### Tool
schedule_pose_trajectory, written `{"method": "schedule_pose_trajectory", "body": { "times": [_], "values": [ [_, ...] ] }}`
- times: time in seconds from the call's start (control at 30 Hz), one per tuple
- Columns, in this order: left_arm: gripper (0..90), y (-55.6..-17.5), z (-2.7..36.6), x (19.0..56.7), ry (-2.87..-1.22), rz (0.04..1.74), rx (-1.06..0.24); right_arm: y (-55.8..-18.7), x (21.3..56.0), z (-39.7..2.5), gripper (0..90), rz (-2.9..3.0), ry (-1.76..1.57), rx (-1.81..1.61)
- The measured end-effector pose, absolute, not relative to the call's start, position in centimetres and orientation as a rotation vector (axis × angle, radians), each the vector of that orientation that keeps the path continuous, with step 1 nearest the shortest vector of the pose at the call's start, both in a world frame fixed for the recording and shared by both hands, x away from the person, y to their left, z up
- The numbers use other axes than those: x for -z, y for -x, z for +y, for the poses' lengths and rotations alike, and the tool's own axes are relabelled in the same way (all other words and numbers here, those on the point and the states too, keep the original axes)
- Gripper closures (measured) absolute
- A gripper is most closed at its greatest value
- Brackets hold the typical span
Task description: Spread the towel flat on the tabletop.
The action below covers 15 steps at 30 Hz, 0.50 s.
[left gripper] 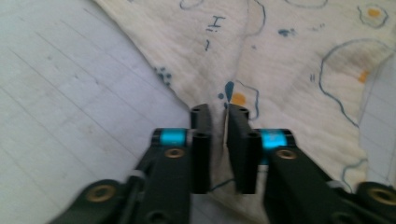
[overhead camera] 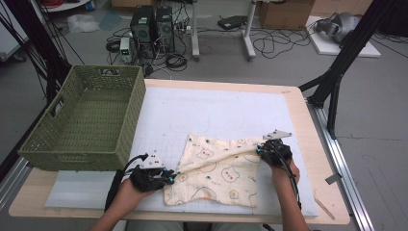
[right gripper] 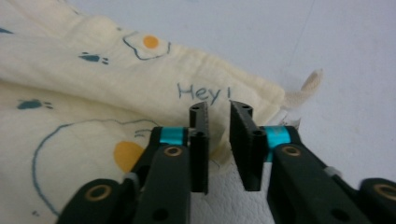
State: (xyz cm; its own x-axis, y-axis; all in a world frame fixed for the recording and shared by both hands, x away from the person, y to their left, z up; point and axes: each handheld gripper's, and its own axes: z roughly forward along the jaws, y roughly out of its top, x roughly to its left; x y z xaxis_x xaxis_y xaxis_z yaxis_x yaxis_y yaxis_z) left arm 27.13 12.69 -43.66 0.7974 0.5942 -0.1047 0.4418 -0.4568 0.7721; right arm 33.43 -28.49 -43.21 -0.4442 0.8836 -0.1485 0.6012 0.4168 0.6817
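Observation:
A cream cloth printed with bears and fried eggs lies partly folded on the white gridded mat. My left gripper is at the cloth's left corner. In the left gripper view its jaws stand nearly together with the cloth edge pinched between them. My right gripper is at the cloth's right corner. In the right gripper view it is shut on the folded edge of the cloth, just below the printed "Hey!". A raised crease runs across the cloth from one gripper to the other.
A green woven basket stands at the left of the wooden table, overhanging its left edge. Bare mat stretches behind the cloth. Computers, cables and black stand legs are on the floor beyond the table.

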Motion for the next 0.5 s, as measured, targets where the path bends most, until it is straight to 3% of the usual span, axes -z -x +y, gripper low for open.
{"method": "schedule_pose_trajectory", "body": {
  "times": [0.1,0.3,0.5],
  "values": [
    [51.6,-28.7,12.6,43.1,-2.046,0.835,-0.236,-32.9,42.8,-28.6,67.0,2.151,-1.237,-0.824],
    [44.7,-32.3,11.9,42.1,-1.931,0.885,-0.255,-30.9,42.1,-29.2,61.7,2.111,-1.192,-0.933],
    [44.3,-34.9,10.2,41.9,-1.945,0.898,-0.329,-29.6,41.6,-30.1,58.6,2.102,-1.181,-0.989]
  ]
}}
